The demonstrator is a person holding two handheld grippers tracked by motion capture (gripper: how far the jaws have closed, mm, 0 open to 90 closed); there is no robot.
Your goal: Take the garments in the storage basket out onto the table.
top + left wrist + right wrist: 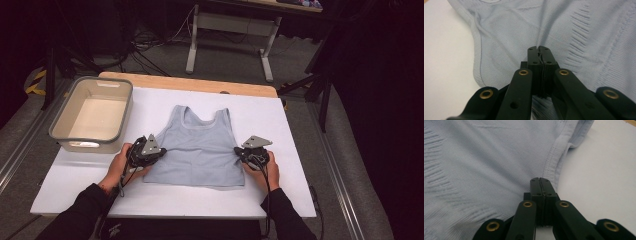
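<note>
A light blue-grey tank top (200, 145) lies flat, neck away from me, on a white board (285, 125). My left gripper (158, 153) is at the top's left side edge. In the left gripper view its jaws (539, 51) are shut, a thin fold of the knit fabric (586, 30) is pinched between the pads, and wrinkles run toward them. My right gripper (241, 152) is at the top's right side edge. In the right gripper view it (540, 181) is shut with its tips over the ribbed side hem (552, 162); I see no cloth between its pads.
A grey-rimmed plastic bin (60, 122) with nothing in it stands at the board's back left corner. The wooden table edge (200, 82) shows behind the board. Desk legs (192, 45) and cables stand on the floor beyond. A metal rail (335, 165) runs along the right.
</note>
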